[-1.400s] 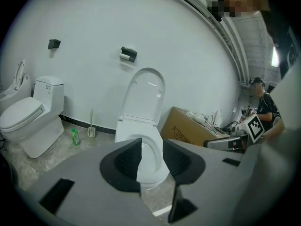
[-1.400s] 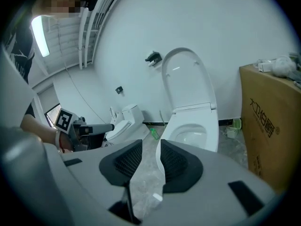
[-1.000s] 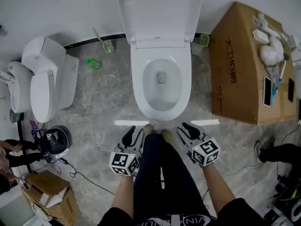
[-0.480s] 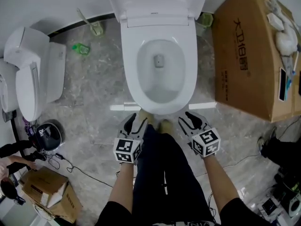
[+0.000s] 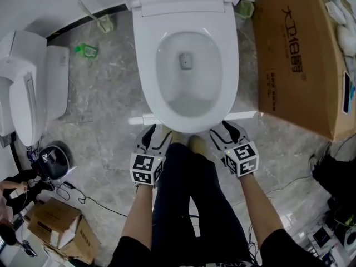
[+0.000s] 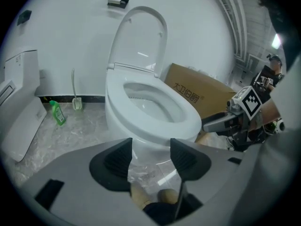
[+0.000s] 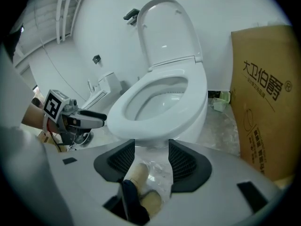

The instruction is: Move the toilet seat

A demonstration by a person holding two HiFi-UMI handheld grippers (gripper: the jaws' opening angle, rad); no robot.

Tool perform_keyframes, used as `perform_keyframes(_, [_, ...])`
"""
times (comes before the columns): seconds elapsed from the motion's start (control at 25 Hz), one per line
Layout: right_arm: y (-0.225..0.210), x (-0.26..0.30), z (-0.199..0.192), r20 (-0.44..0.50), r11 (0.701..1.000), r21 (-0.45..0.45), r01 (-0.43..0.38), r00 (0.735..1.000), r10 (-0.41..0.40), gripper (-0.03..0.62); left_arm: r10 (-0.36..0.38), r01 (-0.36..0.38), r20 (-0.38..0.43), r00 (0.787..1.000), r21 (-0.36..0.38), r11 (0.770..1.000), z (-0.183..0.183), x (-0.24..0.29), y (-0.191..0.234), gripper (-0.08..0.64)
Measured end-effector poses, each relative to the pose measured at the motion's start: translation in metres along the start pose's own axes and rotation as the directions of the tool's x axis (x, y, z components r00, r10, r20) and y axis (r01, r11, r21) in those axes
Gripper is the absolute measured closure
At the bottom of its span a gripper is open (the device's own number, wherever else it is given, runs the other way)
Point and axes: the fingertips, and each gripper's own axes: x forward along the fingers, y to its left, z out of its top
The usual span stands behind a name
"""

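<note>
Head view looks steeply down on a white toilet (image 5: 186, 65) on a marbled floor (image 5: 105, 110), with a large cardboard box (image 5: 300, 54) just beside it on the right and a second toilet (image 5: 30, 93) well apart on the left. The toilet seat (image 5: 144, 65) appears to lie flat on the bowl, while the lid (image 6: 141, 36) stands upright against the wall.

Both tongs hang low, near the front of the bowl but not touching it. What is changing now is their spread. The left tongs (image 5: 157, 133) are opening and stand wide. Only the floor and the person's shoes show between the pads in the left gripper view, so they grip nothing. The right tongs (image 5: 222, 129) are also opening, equally wide and empty. I judge this as readying for a grasp on the seat's front edge, which is not yet reached.

A green bottle (image 5: 87, 51) and a brush (image 5: 103, 21) stand by the wall.
</note>
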Motion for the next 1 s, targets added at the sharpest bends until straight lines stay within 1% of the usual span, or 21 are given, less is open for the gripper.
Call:
perform_keyframes(0.2, [0.0, 0.001, 0.001, 0.009, 0.998, -0.066, -0.02, 1.0, 0.021, 0.359, -0.035, 0.038, -0.033, 0.999, 0.085, 0.996, -0.004, 0.01, -0.004, 0.321])
perform_keyframes(0.28, [-0.001, 0.002, -0.001, 0.008, 0.997, -0.077, -0.023, 1.0, 0.023, 0.354, -0.045, 0.048, -0.036, 0.998, 0.089, 0.995, -0.005, 0.01, -0.006, 0.321])
perform_keyframes(0.4, [-0.002, 0.002, 0.0, 0.024, 0.996, -0.081, -0.02, 0.999, 0.022, 0.35, -0.052, 0.055, -0.035, 0.998, 0.076, 0.996, -0.005, 0.01, -0.004, 0.321])
perform_keyframes(0.44, [-0.002, 0.002, 0.0, 0.029, 0.996, -0.084, -0.02, 0.999, 0.022, 0.347, -0.053, 0.056, -0.039, 0.998, 0.086, 0.995, -0.006, 0.01, -0.003, 0.321])
perform_keyframes(0.56, [-0.001, 0.002, 0.0, 0.035, 0.994, -0.104, -0.019, 0.999, 0.023, 0.341, -0.048, 0.057, -0.064, 0.997, 0.148, 0.987, -0.009, 0.011, 0.0, 0.321])
perform_keyframes(0.68, [-0.001, 0.004, -0.003, 0.021, 0.991, -0.134, -0.003, 1.0, 0.006, 0.37, -0.043, 0.054, -0.068, 0.997, 0.171, 0.984, -0.009, 0.012, 0.004, 0.321])
perform_keyframes(0.8, [-0.001, 0.005, -0.003, 0.048, 0.995, -0.099, 0.014, 0.999, -0.009, 0.374, -0.036, 0.046, -0.059, 0.998, 0.163, 0.986, -0.008, 0.012, 0.007, 0.321])
perform_keyframes(0.88, [-0.001, 0.005, -0.002, 0.056, 0.995, -0.092, 0.023, 0.998, -0.018, 0.374, -0.036, 0.044, -0.052, 0.998, 0.162, 0.986, -0.005, 0.013, 0.008, 0.321])
perform_keyframes(1.0, [-0.001, 0.006, -0.002, 0.057, 0.993, -0.115, 0.036, 0.998, -0.029, 0.37, -0.038, 0.051, -0.066, 0.997, 0.201, 0.978, -0.002, 0.016, 0.007, 0.321])
